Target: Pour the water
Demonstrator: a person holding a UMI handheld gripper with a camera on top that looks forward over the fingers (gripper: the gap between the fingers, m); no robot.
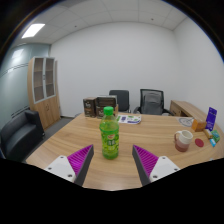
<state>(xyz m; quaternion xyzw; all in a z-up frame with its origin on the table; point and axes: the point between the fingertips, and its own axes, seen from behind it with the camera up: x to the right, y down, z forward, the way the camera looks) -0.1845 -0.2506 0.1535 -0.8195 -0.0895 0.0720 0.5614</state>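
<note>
Claw [112, 165] level, fingers apart, green bottle [109, 134] upright just ahead betw. them, on wooden table [60, 140]

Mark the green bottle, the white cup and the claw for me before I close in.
green bottle [109, 138], gripper view, on its label at mid-body.
white cup [183, 140], gripper view, on its side wall.
claw [113, 160], gripper view, midway between its open fingertips, just short of the bottle.

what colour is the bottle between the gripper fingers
The bottle is bright green with a yellow-green cap and label, seen in the gripper view, standing on the table between the open fingers.
</note>
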